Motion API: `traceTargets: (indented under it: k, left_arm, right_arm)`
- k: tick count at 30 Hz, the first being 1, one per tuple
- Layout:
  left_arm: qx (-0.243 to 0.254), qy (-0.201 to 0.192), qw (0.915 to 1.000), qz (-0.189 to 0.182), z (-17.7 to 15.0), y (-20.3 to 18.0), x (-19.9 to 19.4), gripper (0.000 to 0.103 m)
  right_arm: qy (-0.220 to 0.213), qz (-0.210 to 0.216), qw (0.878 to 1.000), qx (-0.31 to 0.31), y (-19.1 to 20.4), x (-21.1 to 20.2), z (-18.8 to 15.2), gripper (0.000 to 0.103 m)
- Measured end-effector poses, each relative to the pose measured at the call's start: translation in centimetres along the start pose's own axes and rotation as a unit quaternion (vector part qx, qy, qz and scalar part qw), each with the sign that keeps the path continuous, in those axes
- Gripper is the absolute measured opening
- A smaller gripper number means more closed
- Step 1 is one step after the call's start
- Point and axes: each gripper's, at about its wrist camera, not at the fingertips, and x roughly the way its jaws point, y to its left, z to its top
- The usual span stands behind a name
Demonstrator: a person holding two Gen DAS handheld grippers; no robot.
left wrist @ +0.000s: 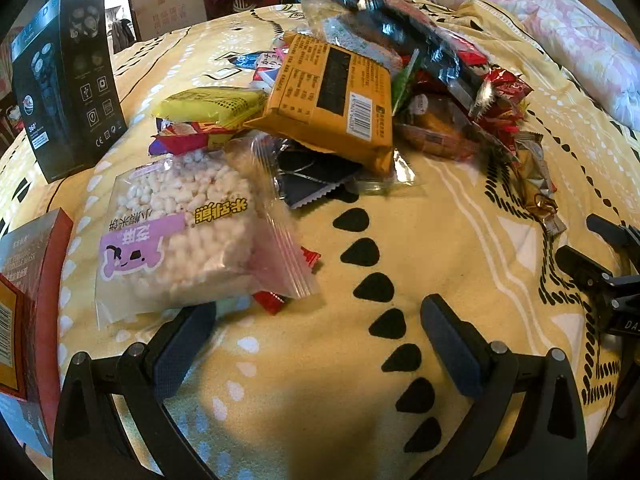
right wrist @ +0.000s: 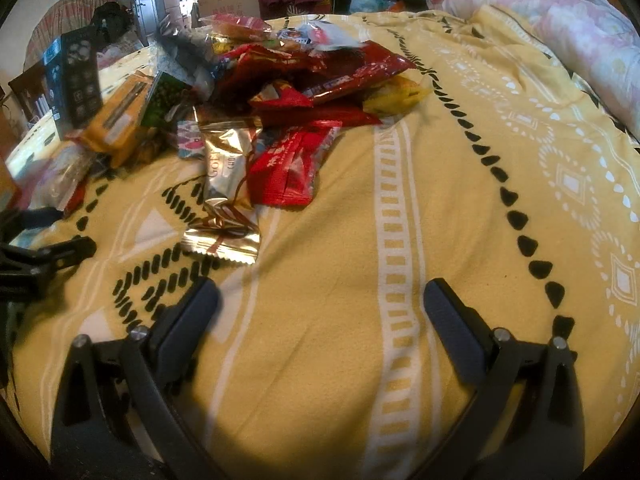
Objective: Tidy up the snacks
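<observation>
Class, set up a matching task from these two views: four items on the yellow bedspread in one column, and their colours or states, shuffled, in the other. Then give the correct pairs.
Column A
1. puffed rice bag
2. tall box
3. large flat pack
4. left tool

Column B
a. orange, lying on top of the snack pile
b. clear plastic with a purple label
c. open, nothing between its fingers
d. black, standing upright

Pairs: 1-b, 2-d, 3-a, 4-c

A yellow bed (right wrist: 340, 240) holds a pile of snacks (left wrist: 340, 100) beyond the hand-held gripper (left wrist: 318, 320), and a black box (left wrist: 68, 84).
</observation>
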Motion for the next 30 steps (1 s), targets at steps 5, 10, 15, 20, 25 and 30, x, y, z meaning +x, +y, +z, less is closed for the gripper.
traceTargets:
  k: [5, 10, 15, 20, 25, 30]
  left_arm:
    - [0.000, 0.000, 1.0000, 0.000, 0.0, 0.0, 0.0, 0.103]
    - [0.000, 0.000, 1.0000, 0.000, 0.0, 0.0, 0.0, 0.103]
    - [0.000, -0.001, 1.0000, 0.000, 0.0, 0.0, 0.0, 0.103]
    - [0.000, -0.001, 1.0000, 0.000, 0.0, 0.0, 0.0, 0.103]
    - [0.000, -0.001, 1.0000, 0.000, 0.0, 0.0, 0.0, 0.103]
    - [0.000, -0.001, 1.0000, 0.000, 0.1, 0.0, 0.0, 0.103]
  right_arm:
    - [0.002, -0.001, 1.000, -0.001, 0.0, 0.0, 0.0, 0.103]
    - [0.008, -0.001, 1.000, 0.001, -0.1, 0.2, 0.2, 0.103]
    - [0.011, 0.001, 1.000, 0.003, -0.2, 0.3, 0.4, 0.103]
    - [0.053, 0.004, 0.998, 0.033, -0.8, 1.3, 2.4, 0.103]
    - [0.091, -0.019, 0.993, 0.076, -1.1, 3.0, 4.9, 0.103]
    - [0.048, -0.029, 0.998, 0.039, -0.6, 3.6, 4.3, 0.103]
